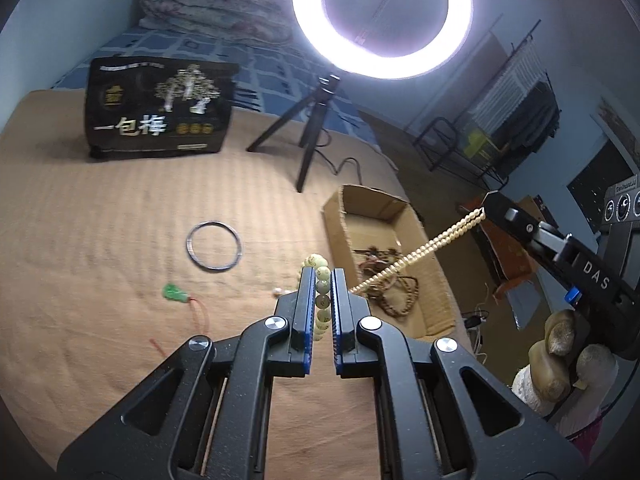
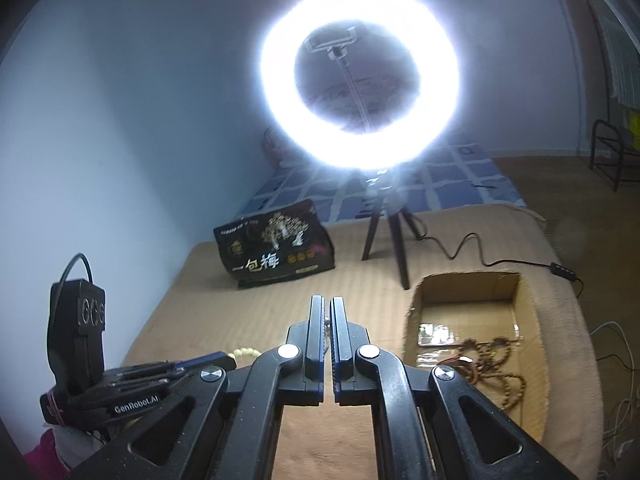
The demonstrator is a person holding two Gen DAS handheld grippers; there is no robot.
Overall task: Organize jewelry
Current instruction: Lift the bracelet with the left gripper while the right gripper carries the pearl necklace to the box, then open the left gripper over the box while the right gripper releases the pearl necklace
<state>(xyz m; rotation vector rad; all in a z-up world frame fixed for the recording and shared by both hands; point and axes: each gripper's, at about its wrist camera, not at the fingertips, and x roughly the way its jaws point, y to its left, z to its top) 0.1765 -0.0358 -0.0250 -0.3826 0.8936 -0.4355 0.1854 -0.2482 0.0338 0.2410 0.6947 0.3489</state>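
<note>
My left gripper point(image 1: 323, 276) is shut on a pale green bead bracelet point(image 1: 322, 280), held above the tan bed cover. My right gripper point(image 1: 485, 210) is shut on a long cream bead necklace point(image 1: 416, 254) that hangs down toward an open cardboard box point(image 1: 340, 216) holding brown bead strings point(image 1: 394, 288). In the right wrist view the right gripper point(image 2: 329, 310) pinches the strand between its pads; the box point(image 2: 468, 284) sits to its right with the brown beads point(image 2: 492, 364) inside. A silver bangle point(image 1: 215, 245) and a green pendant on red cord point(image 1: 174, 293) lie on the cover.
A black snack bag point(image 1: 158, 106) stands at the back left. A ring light on a tripod point(image 1: 316, 120) stands behind the box, its cable trailing right. The bed's right edge lies just beyond the box. A small pale item point(image 1: 279, 291) lies by the left fingers.
</note>
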